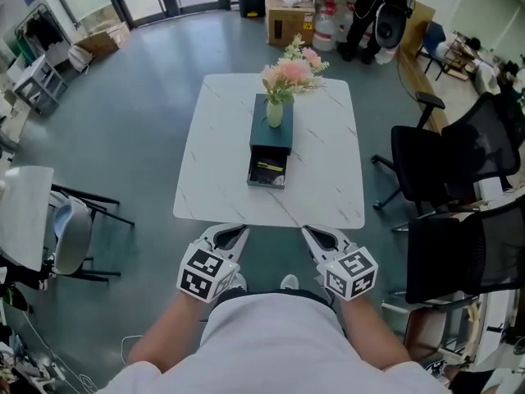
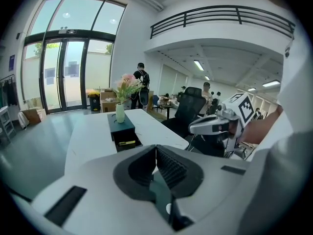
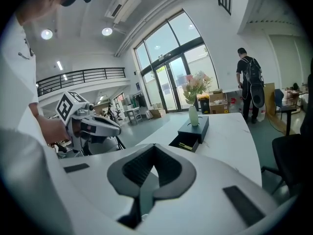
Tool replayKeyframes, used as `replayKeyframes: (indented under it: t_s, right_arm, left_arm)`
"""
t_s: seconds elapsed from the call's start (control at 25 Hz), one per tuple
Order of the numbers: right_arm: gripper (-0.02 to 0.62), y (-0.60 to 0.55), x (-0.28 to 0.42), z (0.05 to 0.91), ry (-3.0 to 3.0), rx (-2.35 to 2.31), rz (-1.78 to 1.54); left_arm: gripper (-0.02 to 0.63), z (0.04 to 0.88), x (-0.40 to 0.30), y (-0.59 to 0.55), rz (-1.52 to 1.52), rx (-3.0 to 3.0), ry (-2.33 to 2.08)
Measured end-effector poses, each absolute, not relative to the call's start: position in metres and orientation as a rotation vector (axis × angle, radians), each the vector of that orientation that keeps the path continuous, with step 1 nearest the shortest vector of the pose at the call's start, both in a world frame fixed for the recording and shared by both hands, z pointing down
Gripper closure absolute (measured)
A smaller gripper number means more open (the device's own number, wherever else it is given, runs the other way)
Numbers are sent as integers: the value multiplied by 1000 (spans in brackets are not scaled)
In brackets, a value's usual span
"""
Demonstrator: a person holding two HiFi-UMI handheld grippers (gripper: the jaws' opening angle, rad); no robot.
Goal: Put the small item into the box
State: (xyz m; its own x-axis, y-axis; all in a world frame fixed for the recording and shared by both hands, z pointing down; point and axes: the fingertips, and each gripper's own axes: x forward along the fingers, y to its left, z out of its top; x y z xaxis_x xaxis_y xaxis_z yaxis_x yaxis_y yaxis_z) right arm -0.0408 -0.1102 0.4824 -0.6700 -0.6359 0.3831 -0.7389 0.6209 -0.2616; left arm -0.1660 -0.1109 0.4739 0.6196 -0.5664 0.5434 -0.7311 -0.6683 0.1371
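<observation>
In the pulled-out drawer [image 1: 266,184] of the dark teal box [image 1: 271,138], mid-table, lay the small gold item [image 1: 269,167]. It was a slim thing whose long axis ran across the drawer, left to right from where I stood and a little askew; which end was its front I could not tell. The box itself ran lengthwise away from me along the middle of the white marble table [image 1: 328,171], drawer mouth toward me, with a vase of pink flowers [image 1: 275,112] on its lid. So the item sat straight ahead, well apart from both tools. My left gripper [image 1: 233,235] and right gripper [image 1: 317,235] hung at the near table edge, jaws pressed together on nothing, tips aimed forward. Neither was plainly nearer, since the drawer lay almost midway between them. I judged the item already inside, so the next reach would be for the drawer front.
</observation>
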Motion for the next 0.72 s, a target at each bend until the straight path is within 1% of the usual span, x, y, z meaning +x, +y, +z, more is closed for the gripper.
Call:
replayKeyframes:
  t_s: [0.36,0.72]
  right_arm:
    - [580,-104,-62,482,-2570,1141,588]
    - [580,-100,-67,482,-2546,1169,579]
  left_arm:
    - [589,473,-194,-109,662,2493,-1029]
    - [589,473,-197,-109,643,2508,-1003]
